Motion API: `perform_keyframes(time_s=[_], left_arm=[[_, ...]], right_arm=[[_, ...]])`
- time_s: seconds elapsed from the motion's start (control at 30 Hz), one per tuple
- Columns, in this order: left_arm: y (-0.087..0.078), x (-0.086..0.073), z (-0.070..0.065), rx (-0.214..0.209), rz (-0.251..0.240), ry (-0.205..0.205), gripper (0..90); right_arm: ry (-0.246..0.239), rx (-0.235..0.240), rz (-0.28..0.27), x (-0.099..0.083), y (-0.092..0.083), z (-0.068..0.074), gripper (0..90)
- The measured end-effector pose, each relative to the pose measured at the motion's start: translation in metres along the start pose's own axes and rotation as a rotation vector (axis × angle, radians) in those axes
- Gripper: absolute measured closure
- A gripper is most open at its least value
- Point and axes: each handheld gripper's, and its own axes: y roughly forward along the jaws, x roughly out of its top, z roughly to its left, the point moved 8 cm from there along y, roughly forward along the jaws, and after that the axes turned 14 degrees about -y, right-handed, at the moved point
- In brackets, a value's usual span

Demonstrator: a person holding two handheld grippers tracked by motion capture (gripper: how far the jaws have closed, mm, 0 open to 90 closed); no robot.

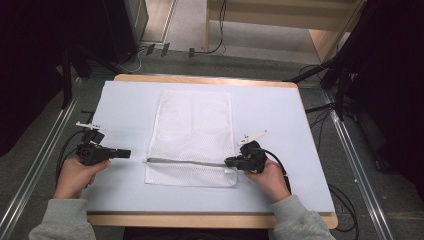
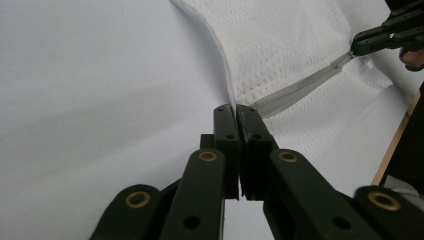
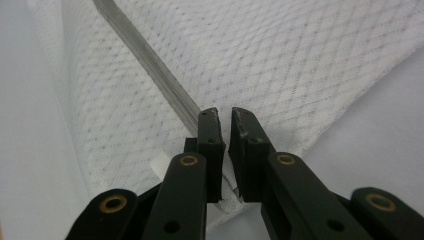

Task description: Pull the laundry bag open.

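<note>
A white mesh bag (image 1: 195,125) lies flat in the middle of the table, its grey zipper (image 1: 185,162) running across its near end. My right gripper (image 1: 227,162) sits at the zipper's right end. In the right gripper view its jaws (image 3: 224,112) stand pinched to a thin gap over the end of the zipper (image 3: 145,55), and the pull itself is hidden. My left gripper (image 1: 129,153) is shut and empty, just left of the bag's left edge. In the left gripper view its tips (image 2: 235,107) stop short of the zipper (image 2: 300,87), with the right gripper (image 2: 356,47) farther off.
A pale sheet (image 1: 125,100) covers the wooden table (image 1: 210,220). Cables (image 1: 320,107) and dark stands (image 1: 345,75) crowd the floor to the right, and metal rails (image 1: 35,165) run along both sides.
</note>
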Motion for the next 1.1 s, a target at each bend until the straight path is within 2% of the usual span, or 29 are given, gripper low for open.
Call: perform_keyframes(time_s=[0.1,0.27,0.43,0.53,0.7,0.8,1.1], left_arm=[[0.0,0.001,0.001,0.002,-0.007,-0.006,80.4],[0.0,0.002,0.003,0.009,-0.019,-0.002,69.1],[0.0,0.004,0.008,0.047,-0.052,0.029,59.3],[-0.001,0.006,0.011,0.07,-0.068,0.032,54.5],[-0.001,0.007,0.018,0.105,-0.085,0.039,49.8],[-0.001,0.009,0.02,0.111,-0.1,0.04,45.5],[-0.001,0.012,0.029,0.131,-0.11,0.026,41.2]], right_arm=[[0.035,-0.007,-0.019,0.002,-0.006,-0.005,81.5],[0.041,-0.036,-0.052,0.005,-0.015,-0.012,74.3],[0.034,-0.061,-0.059,0.005,-0.02,-0.018,68.1],[0.032,-0.071,-0.068,0.005,-0.023,-0.021,64.0],[0.032,-0.108,-0.078,0.001,-0.029,-0.031,58.0],[0.043,-0.129,-0.086,-0.002,-0.033,-0.037,54.8],[0.087,-0.179,-0.095,-0.015,-0.045,-0.057,48.7]])
